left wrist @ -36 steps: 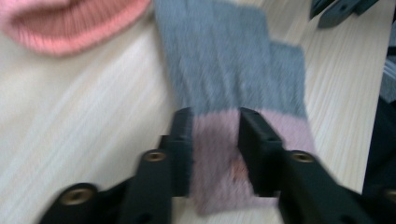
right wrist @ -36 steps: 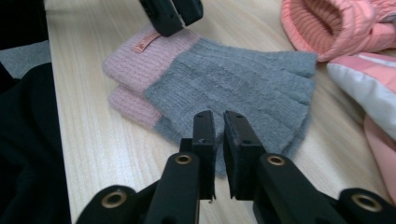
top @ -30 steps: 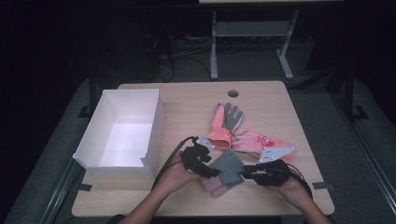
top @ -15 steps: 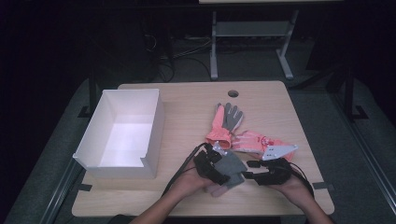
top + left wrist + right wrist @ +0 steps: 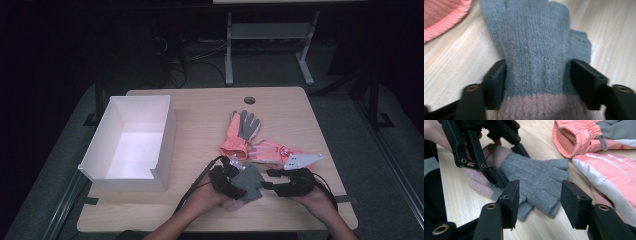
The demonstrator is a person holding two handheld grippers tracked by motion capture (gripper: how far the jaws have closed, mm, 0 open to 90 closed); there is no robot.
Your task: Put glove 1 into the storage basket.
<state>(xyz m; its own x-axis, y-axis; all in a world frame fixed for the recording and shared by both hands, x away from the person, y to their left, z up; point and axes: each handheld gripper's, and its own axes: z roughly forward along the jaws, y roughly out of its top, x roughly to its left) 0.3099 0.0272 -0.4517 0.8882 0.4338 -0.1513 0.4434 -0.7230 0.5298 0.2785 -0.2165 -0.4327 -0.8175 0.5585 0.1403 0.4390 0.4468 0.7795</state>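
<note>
A pair of grey knit gloves (image 5: 248,184) with pink cuffs lies stacked near the table's front edge. My left gripper (image 5: 236,184) comes down over the top glove (image 5: 536,50). Its jaws have just been closing, and its pads (image 5: 496,80) pinch the glove's sides in just above the cuff. From the right gripper view, the left gripper (image 5: 509,165) straddles the grey glove (image 5: 536,175). My right gripper (image 5: 270,185) (image 5: 540,200) hovers by the glove's fingertips. Its jaws have just been opening and hold nothing.
Two pink ski gloves (image 5: 240,132) (image 5: 272,150) lie just behind the grey pair, close to my right gripper (image 5: 614,177). A white open box (image 5: 127,182) stands at the left. The wooden table (image 5: 200,110) has a cable hole (image 5: 249,100) at the back.
My left gripper has shifted right and down onto the grey glove and closed in on its sides. The right gripper has kept its place with its jaws wider apart.
</note>
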